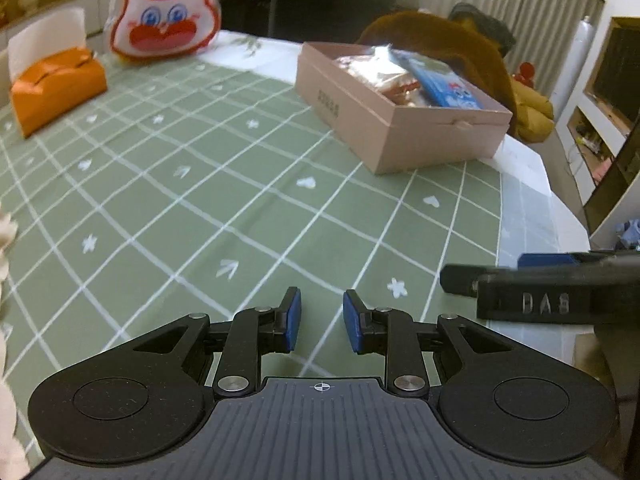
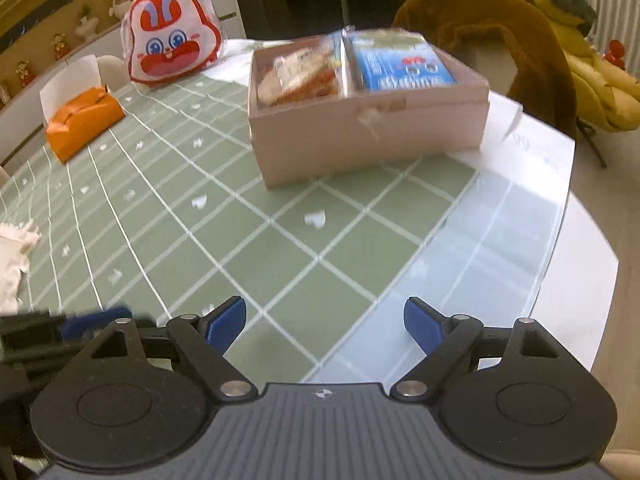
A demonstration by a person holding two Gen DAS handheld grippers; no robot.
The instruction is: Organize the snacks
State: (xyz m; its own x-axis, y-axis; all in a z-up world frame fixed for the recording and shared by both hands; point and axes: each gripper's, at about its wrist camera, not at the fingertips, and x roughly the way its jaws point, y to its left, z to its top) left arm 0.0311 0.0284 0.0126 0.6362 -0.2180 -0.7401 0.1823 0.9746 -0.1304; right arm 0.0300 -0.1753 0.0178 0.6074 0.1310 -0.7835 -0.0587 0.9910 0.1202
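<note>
A pink box point(image 1: 384, 136) point(image 2: 360, 136) stands on the green checked tablecloth near the table's far right. Inside it lie a clear pack of biscuits point(image 1: 380, 76) point(image 2: 300, 76) and a blue snack pack point(image 1: 444, 84) point(image 2: 400, 68). My left gripper point(image 1: 322, 320) hovers over bare cloth well short of the box, its blue pads a narrow gap apart with nothing between them. My right gripper point(image 2: 324, 324) stands wide open and empty over the cloth's near right corner. The right gripper's finger point(image 1: 520, 288) shows at the right of the left wrist view.
A red and white rabbit-face bag point(image 1: 164, 12) point(image 2: 172, 44) and an orange tissue box point(image 1: 56, 88) point(image 2: 84, 120) sit at the far left. White cloth point(image 2: 12, 264) lies at the left edge. A brown coat on a chair point(image 2: 500, 40) stands behind the box.
</note>
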